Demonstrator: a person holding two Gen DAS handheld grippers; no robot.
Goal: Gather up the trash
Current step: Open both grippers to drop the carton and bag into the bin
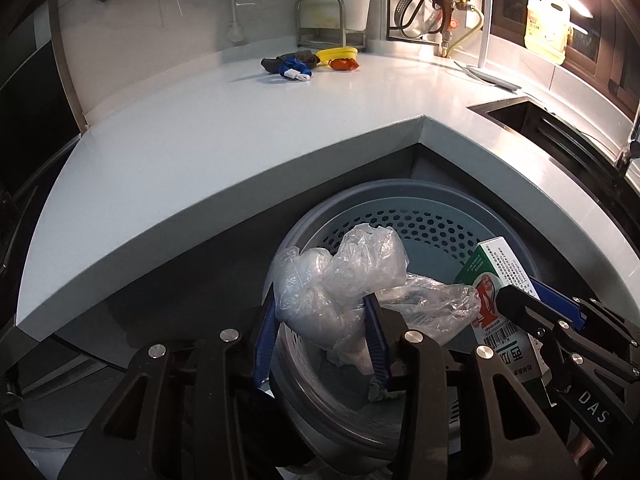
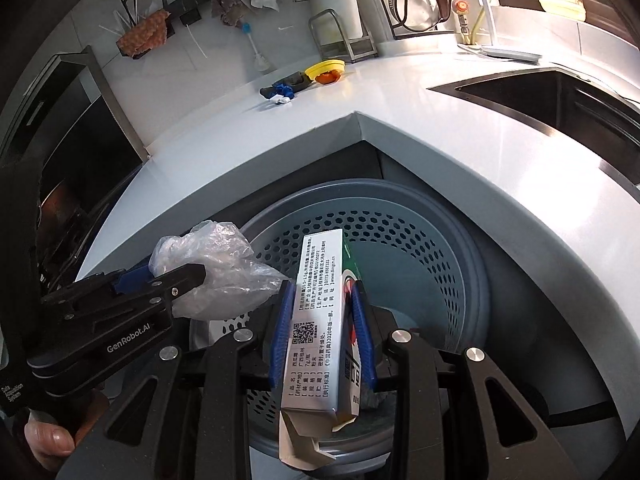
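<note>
My left gripper (image 1: 322, 316) is shut on a crumpled clear plastic bag (image 1: 340, 272) and holds it over the grey perforated trash bin (image 1: 420, 220) below the counter's corner. My right gripper (image 2: 322, 300) is shut on a white and green carton box (image 2: 316, 320), also over the bin (image 2: 400, 232). The box (image 1: 496, 280) and right gripper (image 1: 540, 304) show at the right of the left wrist view. The bag (image 2: 208, 264) and left gripper (image 2: 160, 280) show at the left of the right wrist view. More trash lies far back on the counter: a dark and blue wrapper (image 1: 290, 64), a yellow lid (image 1: 338, 54) and an orange-red packet (image 1: 344, 65).
The grey counter (image 1: 200, 140) wraps around the bin. A sink (image 2: 540, 96) is set in at the right. A metal rack (image 1: 320, 20), hanging utensils (image 1: 424, 4) and a yellow detergent bottle (image 1: 546, 20) stand at the back wall. A dark oven front (image 2: 80, 140) is at the left.
</note>
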